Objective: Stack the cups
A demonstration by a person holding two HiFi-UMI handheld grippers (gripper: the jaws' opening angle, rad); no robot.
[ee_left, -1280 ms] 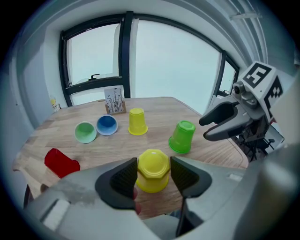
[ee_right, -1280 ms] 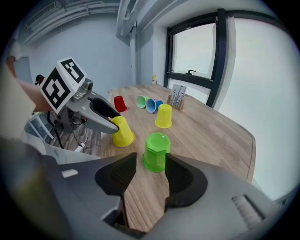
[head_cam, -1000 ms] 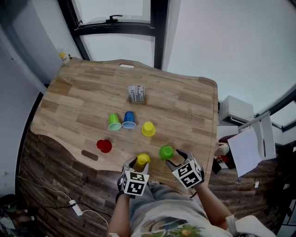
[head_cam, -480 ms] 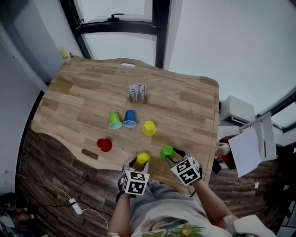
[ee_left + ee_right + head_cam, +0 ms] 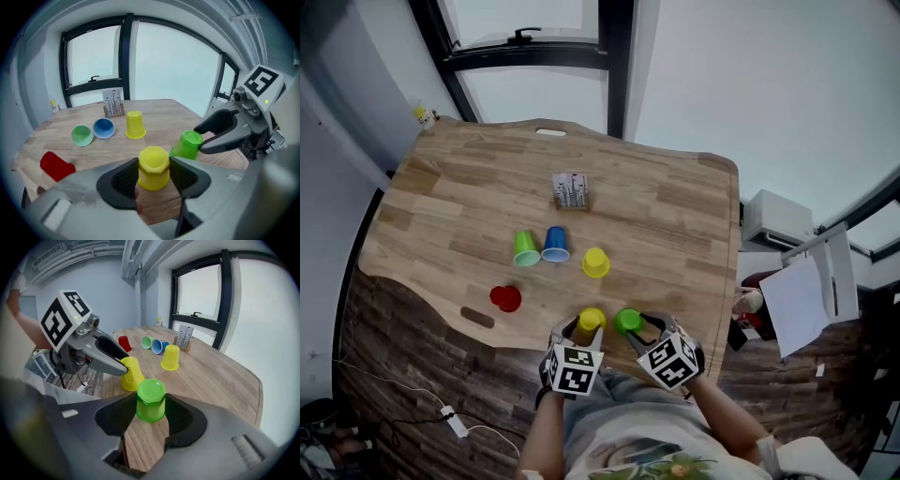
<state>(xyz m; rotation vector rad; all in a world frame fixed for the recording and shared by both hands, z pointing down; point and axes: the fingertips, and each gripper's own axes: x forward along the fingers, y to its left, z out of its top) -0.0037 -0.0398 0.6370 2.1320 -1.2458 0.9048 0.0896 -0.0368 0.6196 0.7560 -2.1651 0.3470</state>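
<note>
Green cup (image 5: 627, 321): right claw (image 5: 638, 329) just closed on it, sliding it beside yellow cup (image 5: 592, 319) clenched in left claw (image 5: 585, 330).

The head camera looks steeply down from high above and takes in the whole wooden counter (image 5: 675, 216), with the left tool (image 5: 587, 330) and right tool (image 5: 632, 332) at the frame's bottom. Each tool's camera sits low and close behind its own jaws, facing across the counter toward the window (image 5: 93, 61). All three views share the near yellow cup (image 5: 591, 319) and near green cup (image 5: 626, 321). Each tool camera also catches the other tool beside it.
</note>
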